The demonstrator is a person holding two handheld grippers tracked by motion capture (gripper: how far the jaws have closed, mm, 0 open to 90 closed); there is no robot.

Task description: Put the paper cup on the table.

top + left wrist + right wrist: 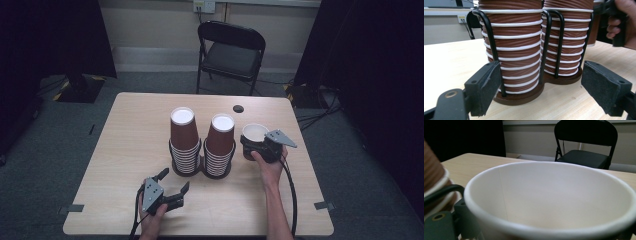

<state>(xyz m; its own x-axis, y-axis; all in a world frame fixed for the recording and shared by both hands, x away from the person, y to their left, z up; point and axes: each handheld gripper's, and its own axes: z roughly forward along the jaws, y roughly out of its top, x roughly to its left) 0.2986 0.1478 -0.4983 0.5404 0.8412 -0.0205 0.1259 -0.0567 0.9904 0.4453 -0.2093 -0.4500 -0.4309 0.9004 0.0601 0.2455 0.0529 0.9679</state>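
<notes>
Two stacks of upside-down brown paper cups, the left stack (184,140) and the right stack (220,142), stand in a black wire holder (200,172) at mid-table. In the left gripper view the same stacks (511,37) (571,32) rise close ahead inside the holder's wire hoops (546,45). My left gripper (176,180) (544,90) is open just in front of the holder, with nothing between its pads (486,87). My right gripper (251,146) (541,235) is shut on a single upright cup (255,134) to the right of the stacks; the cup's white inside (554,195) is empty.
The wooden table (125,140) has a dark round hole (238,108) near its far edge. A black folding chair (231,52) (586,142) stands beyond the table. The hand with the right gripper (624,22) sits behind the right stack.
</notes>
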